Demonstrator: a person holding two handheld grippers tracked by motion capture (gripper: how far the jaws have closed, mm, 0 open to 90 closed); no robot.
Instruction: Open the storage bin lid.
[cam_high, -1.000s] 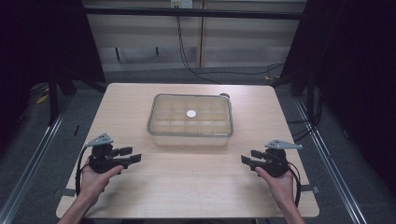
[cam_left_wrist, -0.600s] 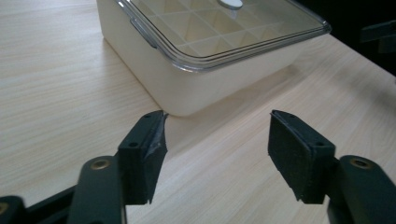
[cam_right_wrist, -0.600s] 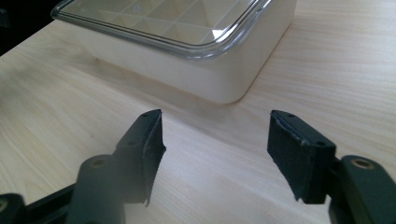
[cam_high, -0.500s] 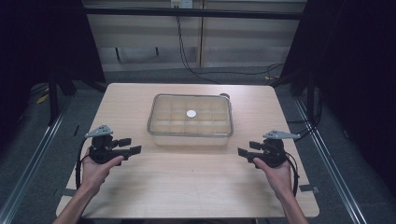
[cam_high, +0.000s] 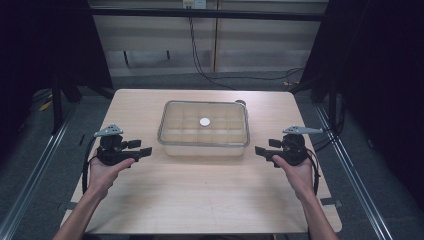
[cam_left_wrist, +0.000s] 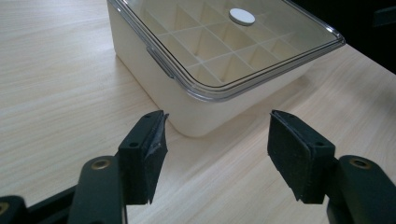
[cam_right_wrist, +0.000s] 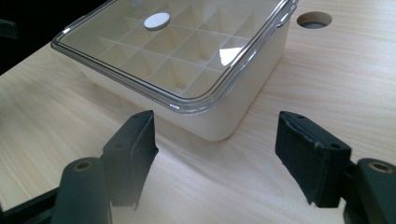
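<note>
Fingers of both grippers spread wide, nothing between them — the box sits in the gap between the two hands.

From the lidded compartment box (cam_high: 204, 129), long axis running hand to hand, each near corner lies just ahead of a gripper: left gripper (cam_high: 131, 153) and right gripper (cam_high: 266, 152) stand about equally near, one off each short end, apart from the walls. A white disc (cam_high: 205, 121) rests on the clear lid. All of it stands on the bench (cam_high: 200, 195) — a two-handed reach inward looks likeliest.

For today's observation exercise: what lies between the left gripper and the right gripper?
In the high view, the clear-lidded cream compartment box sits slightly beyond the line between the left gripper and right gripper; otherwise bare wooden table.
</note>
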